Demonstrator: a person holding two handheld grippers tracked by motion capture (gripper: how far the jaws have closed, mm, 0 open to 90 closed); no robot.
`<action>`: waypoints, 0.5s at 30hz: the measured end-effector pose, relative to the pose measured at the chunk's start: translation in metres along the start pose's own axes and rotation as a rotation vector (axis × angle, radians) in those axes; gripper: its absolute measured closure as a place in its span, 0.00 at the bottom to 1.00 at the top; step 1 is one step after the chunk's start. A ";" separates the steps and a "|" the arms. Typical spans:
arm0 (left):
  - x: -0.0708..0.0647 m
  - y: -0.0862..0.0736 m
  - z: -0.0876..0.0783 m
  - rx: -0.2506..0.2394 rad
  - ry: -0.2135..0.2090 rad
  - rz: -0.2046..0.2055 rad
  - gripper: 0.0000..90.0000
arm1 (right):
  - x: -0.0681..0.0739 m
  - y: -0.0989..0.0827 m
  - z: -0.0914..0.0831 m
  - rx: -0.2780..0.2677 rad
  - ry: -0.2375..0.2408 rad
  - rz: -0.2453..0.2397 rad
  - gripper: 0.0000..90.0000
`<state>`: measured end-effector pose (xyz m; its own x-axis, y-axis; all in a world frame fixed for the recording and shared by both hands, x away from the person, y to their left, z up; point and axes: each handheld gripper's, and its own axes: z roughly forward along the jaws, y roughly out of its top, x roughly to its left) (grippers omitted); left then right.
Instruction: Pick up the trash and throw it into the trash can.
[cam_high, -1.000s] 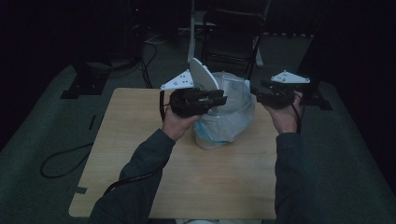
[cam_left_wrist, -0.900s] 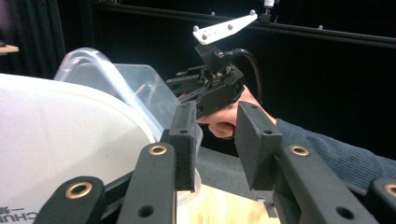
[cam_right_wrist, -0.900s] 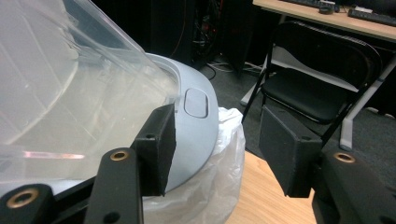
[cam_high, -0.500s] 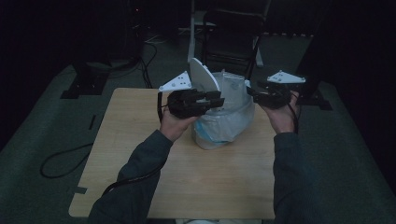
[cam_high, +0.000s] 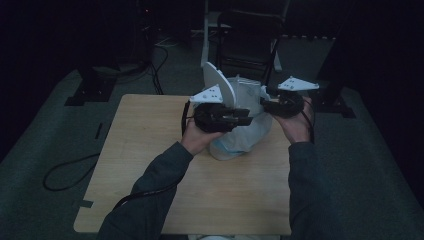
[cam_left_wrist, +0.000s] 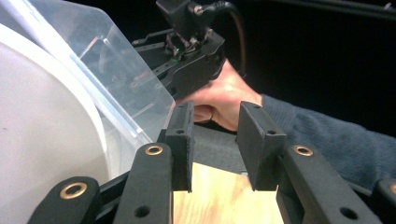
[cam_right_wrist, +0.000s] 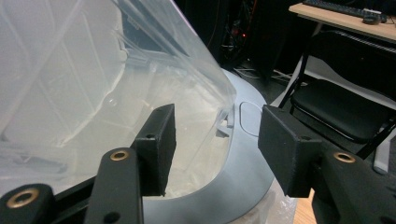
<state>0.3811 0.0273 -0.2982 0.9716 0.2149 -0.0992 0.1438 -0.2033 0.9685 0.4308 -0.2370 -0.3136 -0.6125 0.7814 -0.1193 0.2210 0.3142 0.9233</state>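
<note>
**Grippers at the lidded bin — stock of the table**

Left gripper (cam_high: 243, 118): we hold it level in front of the near upper face of the bin, pointing across toward the other hand. Its jaws stand apart, with bare tabletop and the far hand seen through the gap; nothing lies between the pads. They have just been opening a little.

Right gripper (cam_high: 265, 103): we hold it at the bin's right upper edge. Its jaws are spread, and the grey rim (cam_right_wrist: 243, 163) of the bin and the corner of the clear lid run into the gap between them; whether the pads press on that rim we cannot tell.

Bin (cam_high: 240, 142): one pale, translucent container, standing on the far middle of the table, between our two hands.

Clear lid (cam_left_wrist: 116, 70): raised at a slant above the bin; the right gripper shows through and beyond it.

White flap (cam_high: 217, 82): a curved white panel standing up behind the left gripper.

Table (cam_high: 150, 150): light wood, carrying the bin.

Surroundings: a black folding chair (cam_high: 250, 45) just beyond the table, and a dark cable (cam_high: 65, 172) looping on the floor to the left.
</note>
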 end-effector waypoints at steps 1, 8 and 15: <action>0.000 0.000 -0.001 -0.010 -0.001 0.001 0.75 | 0.000 0.000 0.000 0.001 -0.003 -0.003 0.51; 0.002 0.003 -0.027 -0.073 0.055 0.003 0.75 | -0.006 -0.005 -0.005 0.004 -0.031 0.013 0.51; 0.006 -0.006 -0.022 -0.015 0.067 -0.013 0.75 | -0.005 -0.006 -0.002 0.011 -0.036 0.017 0.51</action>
<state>0.3815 0.0507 -0.2997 0.9548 0.2811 -0.0964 0.1527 -0.1857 0.9707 0.4312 -0.2443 -0.3178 -0.5809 0.8055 -0.1173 0.2394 0.3067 0.9212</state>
